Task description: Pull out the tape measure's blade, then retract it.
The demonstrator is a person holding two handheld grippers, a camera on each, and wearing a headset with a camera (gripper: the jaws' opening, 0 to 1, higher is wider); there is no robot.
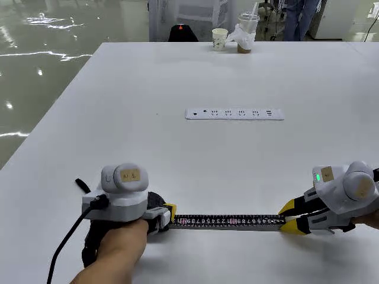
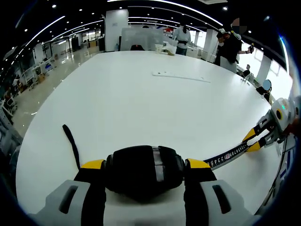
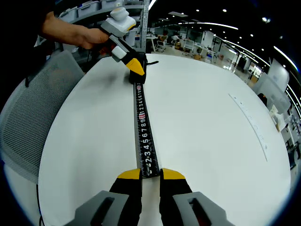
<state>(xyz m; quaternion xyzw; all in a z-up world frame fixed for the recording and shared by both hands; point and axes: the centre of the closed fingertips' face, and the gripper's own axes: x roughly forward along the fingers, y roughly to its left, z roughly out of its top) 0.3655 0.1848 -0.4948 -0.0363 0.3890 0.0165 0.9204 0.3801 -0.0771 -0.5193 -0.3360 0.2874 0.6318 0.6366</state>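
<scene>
Numbers run along the thin black metal blade [image 1: 228, 222], flat on my white counter [image 1: 237, 165], straight between both tools. My left tool [image 1: 169, 213] squeezes the round black tape measure case [image 2: 143, 172]; my right tool [image 3: 150, 174] pinches the blade's tip. To retract, I think right should slide toward left

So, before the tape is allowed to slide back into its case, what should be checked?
1. Left gripper clamped on the case: ok.
2. Right gripper pinching the end of the blade: ok.
3. Blade straight and flat on the table: ok.
4. Power strip well away from the blade: ok.
5. Black strap lying on the far side of the case from the blade: ok.
6. Blade lock released: cannot tell.
</scene>
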